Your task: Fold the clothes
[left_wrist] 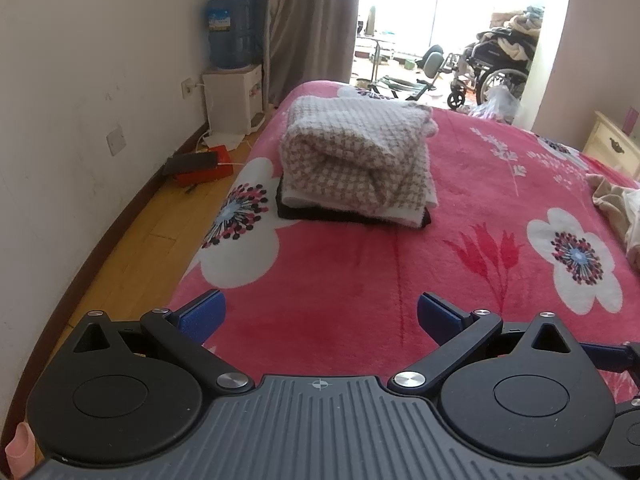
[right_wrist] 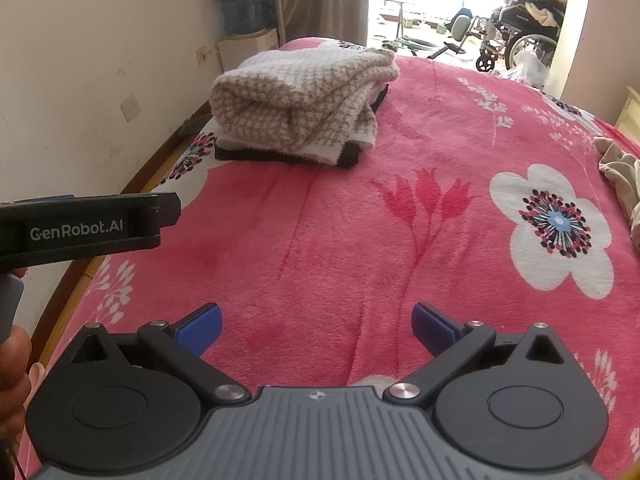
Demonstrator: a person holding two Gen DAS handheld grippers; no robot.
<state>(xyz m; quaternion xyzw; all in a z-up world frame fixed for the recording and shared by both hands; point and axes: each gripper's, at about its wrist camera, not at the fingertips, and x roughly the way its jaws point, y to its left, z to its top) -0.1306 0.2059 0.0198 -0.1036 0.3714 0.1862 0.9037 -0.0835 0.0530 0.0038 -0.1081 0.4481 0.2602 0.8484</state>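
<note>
A folded beige-and-white houndstooth garment (left_wrist: 356, 156) (right_wrist: 300, 100) lies on top of a folded black one (left_wrist: 352, 216) (right_wrist: 280, 154), stacked near the left edge of the pink flowered bed cover (left_wrist: 360, 272) (right_wrist: 360, 220). A crumpled beige garment (left_wrist: 616, 204) (right_wrist: 620, 176) lies at the right edge. My left gripper (left_wrist: 320, 316) is open and empty, held back from the stack above the cover. My right gripper (right_wrist: 316, 324) is open and empty too. In the right wrist view the left gripper's body (right_wrist: 88, 228) shows from the side at the left, with a hand (right_wrist: 14, 380) below it.
A water dispenser (left_wrist: 234, 64) with a blue bottle stands by the left wall, with a red box (left_wrist: 204, 166) on the wooden floor. A grey curtain (left_wrist: 312, 20) hangs behind the bed. A wheelchair (left_wrist: 496, 64) stands in the bright room beyond. A cream nightstand (left_wrist: 612, 144) is at the right.
</note>
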